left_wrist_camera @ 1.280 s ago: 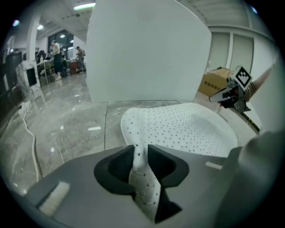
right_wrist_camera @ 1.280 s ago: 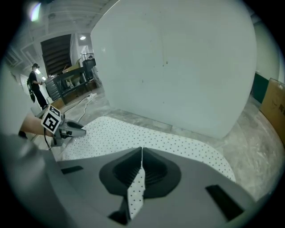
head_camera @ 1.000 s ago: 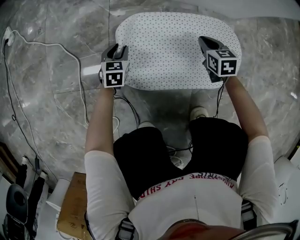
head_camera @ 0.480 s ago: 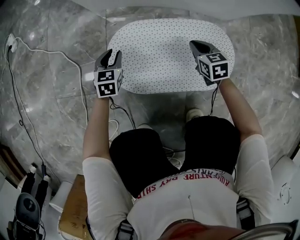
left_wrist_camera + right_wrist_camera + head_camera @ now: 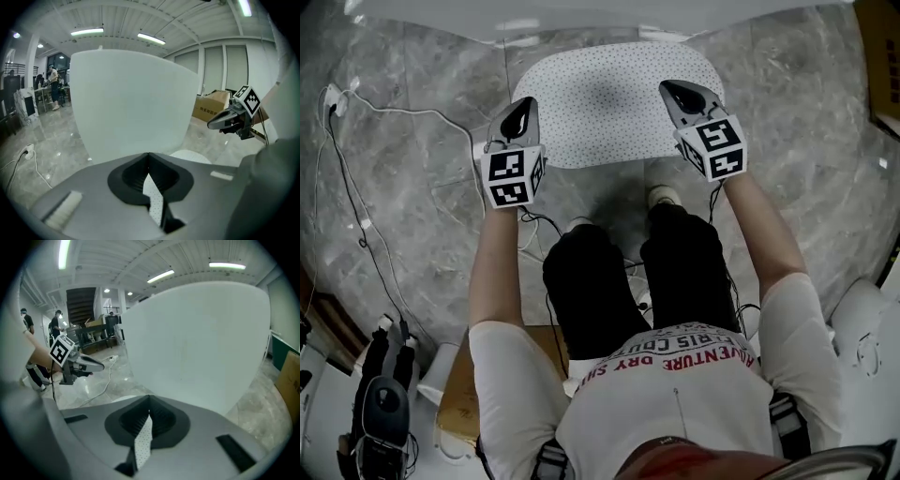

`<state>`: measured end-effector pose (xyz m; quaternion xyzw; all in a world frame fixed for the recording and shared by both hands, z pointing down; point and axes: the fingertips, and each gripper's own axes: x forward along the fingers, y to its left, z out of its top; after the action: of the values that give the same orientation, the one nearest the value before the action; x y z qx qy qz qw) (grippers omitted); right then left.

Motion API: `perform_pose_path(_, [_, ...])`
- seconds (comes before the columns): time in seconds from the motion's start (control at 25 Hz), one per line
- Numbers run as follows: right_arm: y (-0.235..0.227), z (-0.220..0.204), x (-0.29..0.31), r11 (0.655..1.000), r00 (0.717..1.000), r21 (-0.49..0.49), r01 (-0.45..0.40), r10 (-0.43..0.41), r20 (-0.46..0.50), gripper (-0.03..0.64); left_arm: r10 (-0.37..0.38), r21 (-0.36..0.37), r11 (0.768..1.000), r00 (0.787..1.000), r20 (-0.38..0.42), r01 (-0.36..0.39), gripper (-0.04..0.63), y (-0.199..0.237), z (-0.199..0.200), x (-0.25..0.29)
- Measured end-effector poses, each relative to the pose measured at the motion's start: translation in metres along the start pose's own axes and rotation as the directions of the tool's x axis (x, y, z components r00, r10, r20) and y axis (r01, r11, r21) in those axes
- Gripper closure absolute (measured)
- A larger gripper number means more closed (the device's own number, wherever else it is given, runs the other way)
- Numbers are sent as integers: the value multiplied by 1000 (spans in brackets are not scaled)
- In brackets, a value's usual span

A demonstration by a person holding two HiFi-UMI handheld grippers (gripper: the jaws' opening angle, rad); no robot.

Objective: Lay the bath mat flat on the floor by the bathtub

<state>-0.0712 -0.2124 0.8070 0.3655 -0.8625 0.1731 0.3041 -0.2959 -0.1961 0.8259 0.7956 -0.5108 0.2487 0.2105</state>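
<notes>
The left gripper [image 5: 519,112] and right gripper [image 5: 674,92] each clamp the bath mat [image 5: 609,103] (dotted) by its near edge

I see the bath mat [image 5: 614,108]: white, oval, fine dark dots, spread over the grey marble floor [image 5: 412,234] just beside the white bathtub [image 5: 581,17]. Near edge pinched in left gripper [image 5: 523,106] and right gripper [image 5: 668,90].

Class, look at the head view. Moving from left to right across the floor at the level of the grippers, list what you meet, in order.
white cable → left gripper, shut on the mat's edge → bath mat → right gripper, shut on the opposite edge
</notes>
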Motion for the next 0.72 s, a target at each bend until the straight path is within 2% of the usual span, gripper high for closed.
perform_pose_path(0.12, [10,59,-67,1000,1000,23,7,-8,21,607,-76,-4,997,996,36,77,584,-31,70,-49])
perform_pose_path(0.28, [10,130,-147,996,996,78,39,-46,82,607,-128,21,992,990,62,127,584,-69,156,-109])
perform_pose_path(0.6, [26,257,-303,998,976,53,36,-47,214,609,-157,43,987,976,152,152,584,-134,313,-237])
perform_pose_path(0.72, [33,294,-357,998,961,32,57,-63,270,609,-166,52,986,963,213,158,584,-155,364,-288])
